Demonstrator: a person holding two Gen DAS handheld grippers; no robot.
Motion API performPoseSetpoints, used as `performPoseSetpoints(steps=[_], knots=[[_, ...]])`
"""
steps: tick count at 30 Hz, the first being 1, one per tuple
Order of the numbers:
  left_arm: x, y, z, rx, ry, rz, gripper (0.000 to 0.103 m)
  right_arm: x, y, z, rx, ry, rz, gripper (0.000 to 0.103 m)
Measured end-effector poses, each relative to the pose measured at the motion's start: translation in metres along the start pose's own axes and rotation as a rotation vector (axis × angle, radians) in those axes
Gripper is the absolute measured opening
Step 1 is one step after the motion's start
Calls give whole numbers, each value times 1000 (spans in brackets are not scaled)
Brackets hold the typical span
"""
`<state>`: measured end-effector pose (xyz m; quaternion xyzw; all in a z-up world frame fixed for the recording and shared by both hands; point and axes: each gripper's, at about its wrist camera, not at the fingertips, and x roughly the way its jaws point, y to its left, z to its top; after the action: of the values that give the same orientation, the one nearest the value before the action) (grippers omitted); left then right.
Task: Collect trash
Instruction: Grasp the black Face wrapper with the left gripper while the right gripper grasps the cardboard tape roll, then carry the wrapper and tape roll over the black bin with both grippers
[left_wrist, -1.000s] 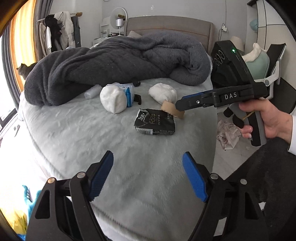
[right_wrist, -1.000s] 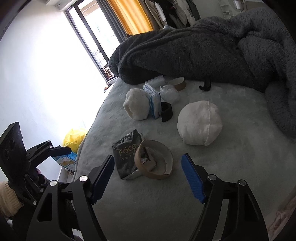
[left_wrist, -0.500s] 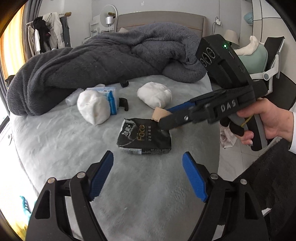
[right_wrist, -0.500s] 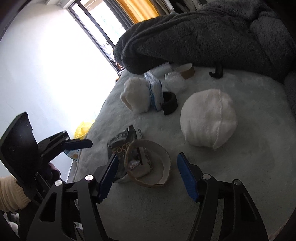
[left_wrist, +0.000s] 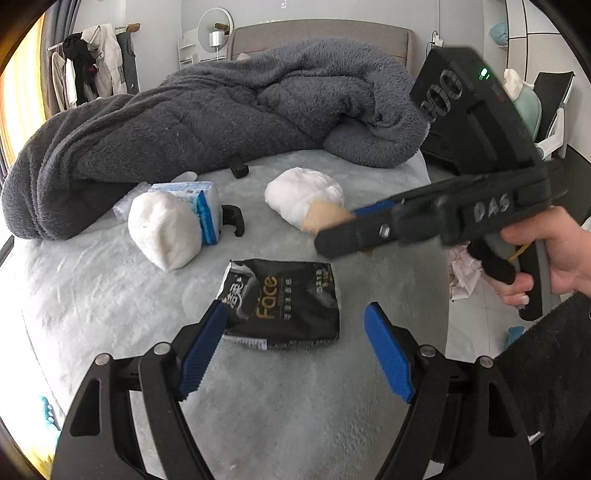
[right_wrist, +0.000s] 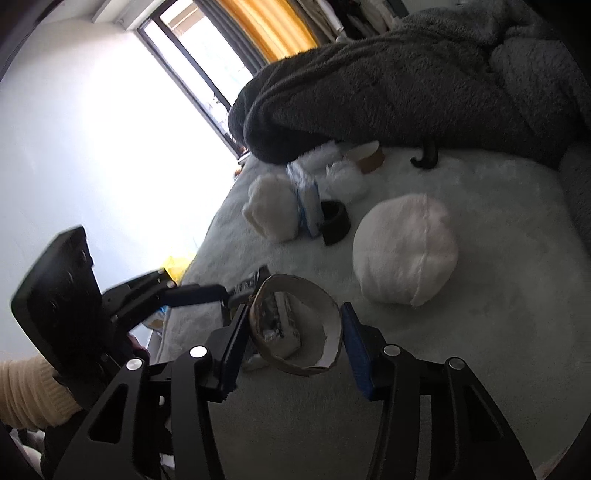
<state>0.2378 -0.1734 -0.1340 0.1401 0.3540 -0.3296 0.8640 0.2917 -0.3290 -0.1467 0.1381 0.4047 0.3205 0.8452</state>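
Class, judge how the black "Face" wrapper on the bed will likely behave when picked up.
The black wrapper looks crinkled and flat, so probably floppy and light. Its torn top edge suggests it is empty. The glossy film may slip between the left tool's open fingers.

In the left wrist view we see the right gripper smeared by motion blur, and its jaws hide most of the cardboard ring. The window at ten o'clock in the right wrist view is blown out to white. The dark blanket covers part of a small tan roll. We cannot tell what the crumpled paper on the floor is.
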Motion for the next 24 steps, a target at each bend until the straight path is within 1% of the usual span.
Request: performPoseSetpoints(steps=[2, 6, 8, 11, 13, 14, 17, 21, 22, 24], knots=[[6, -1, 2, 1, 11, 16, 80, -6, -2, 4, 13, -33, -18, 50], [16, -1, 0, 2, 49, 74, 69, -12, -5, 11, 27, -61, -72, 50], [16, 1, 0, -15, 48, 68, 67, -11, -7, 14, 36, -69, -91, 50], [11, 7, 2, -63, 34, 41, 59, -14, -8, 17, 48, -96, -99, 50], [5, 12, 2, -99, 19, 23, 55, -12, -2, 20, 40, -104, -97, 50], [2, 14, 2, -110, 13, 18, 55, -10, 2, 21, 33, -104, -98, 50], [-3, 20, -1, -120, 9, 33, 53, -4, 13, 26, 17, -104, -97, 50], [-14, 35, -5, -177, -13, 20, 48, 6, 28, 35, 1, -112, -88, 50], [-17, 39, -4, -189, -20, 22, 44, 9, 30, 38, -1, -115, -86, 50], [-25, 47, -6, -211, -34, 39, 44, 13, 38, 42, -9, -121, -78, 50]])
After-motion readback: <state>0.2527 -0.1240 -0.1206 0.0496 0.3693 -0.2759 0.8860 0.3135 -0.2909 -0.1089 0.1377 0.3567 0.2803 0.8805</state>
